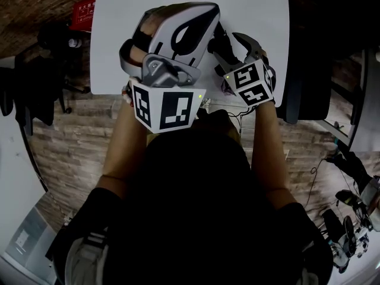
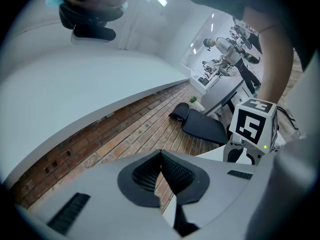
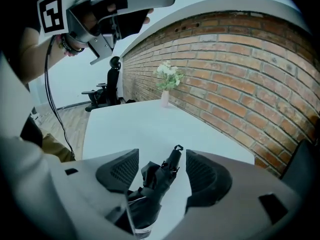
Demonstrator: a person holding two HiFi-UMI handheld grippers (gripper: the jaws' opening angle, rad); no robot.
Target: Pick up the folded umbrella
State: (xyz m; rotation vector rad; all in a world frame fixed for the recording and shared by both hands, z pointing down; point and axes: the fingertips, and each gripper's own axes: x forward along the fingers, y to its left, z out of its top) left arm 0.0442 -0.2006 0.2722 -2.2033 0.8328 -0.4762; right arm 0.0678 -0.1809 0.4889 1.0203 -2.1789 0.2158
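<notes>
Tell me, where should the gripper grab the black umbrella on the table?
Grab the thick bundled middle of the folded umbrella from above, squeezing its long sides. It lies flat on the white table, long and narrow, and the right gripper has its open jaws either side of it. The thin tip would probably slip.

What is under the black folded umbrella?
The flat white table top. The black folded umbrella lies on it, so the spot right beneath it is covered.

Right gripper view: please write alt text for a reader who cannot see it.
A folded black umbrella lies on a white table between the right tool's open jaws. Flowers stand at the table's far end, beside a brick wall.
</notes>
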